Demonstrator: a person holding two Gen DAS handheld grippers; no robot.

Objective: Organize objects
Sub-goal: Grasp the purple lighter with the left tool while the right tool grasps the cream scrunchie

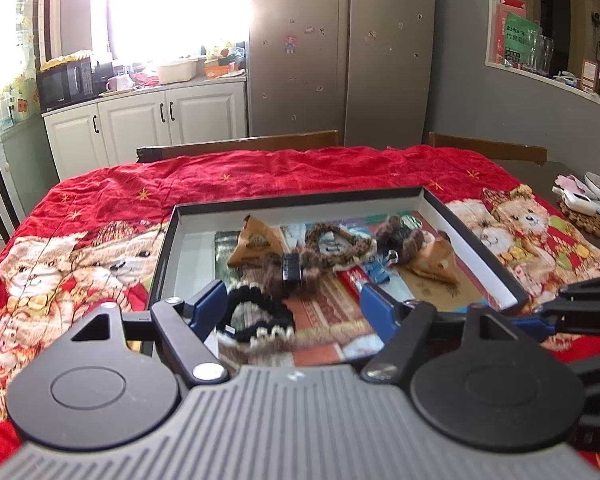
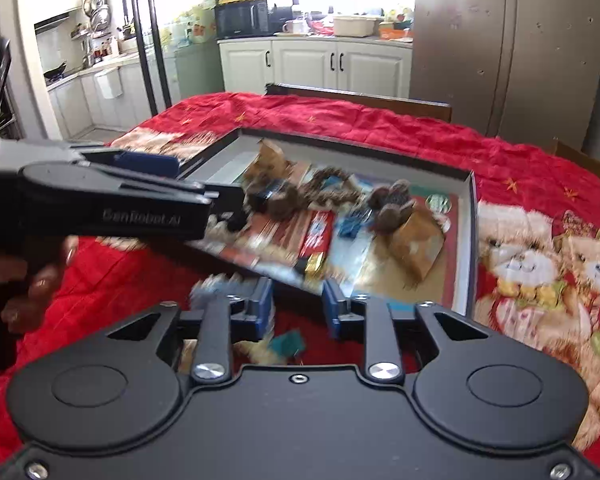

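Note:
A shallow black-rimmed box sits on a red bear-print cloth. It holds brown triangular packets, fuzzy brown hair ties, a black claw clip and flat wrappers. A black-and-white scrunchie lies blurred at the box's near end between my left gripper's wide-open fingers, nearer the left finger; the pads do not press it. My right gripper hovers at the box's near edge, open with nothing between its pads. The left gripper reaches in from the left and partly hides the scrunchie.
Two wooden chair backs stand at the table's far side, with a steel fridge and white cabinets behind. White items on a woven coaster lie at the table's right edge. A hand holds the left gripper.

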